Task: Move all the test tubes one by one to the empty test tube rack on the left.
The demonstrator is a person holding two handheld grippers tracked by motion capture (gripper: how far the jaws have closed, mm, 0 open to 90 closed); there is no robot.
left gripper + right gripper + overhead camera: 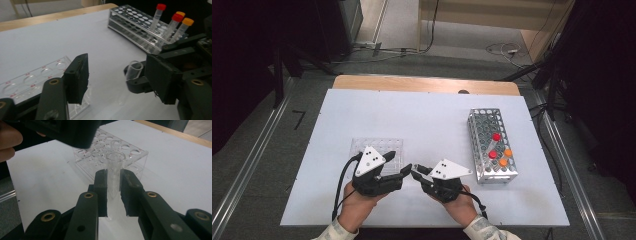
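Jaws of the right gripper (113, 192) clamp a clear tube (114, 173) at frame centre; left gripper (115, 80) jaws stand half-wide around nothing.

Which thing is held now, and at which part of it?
The right gripper holds a clear open tube by its middle, mouth above the pads. The left gripper is open and holds nothing.
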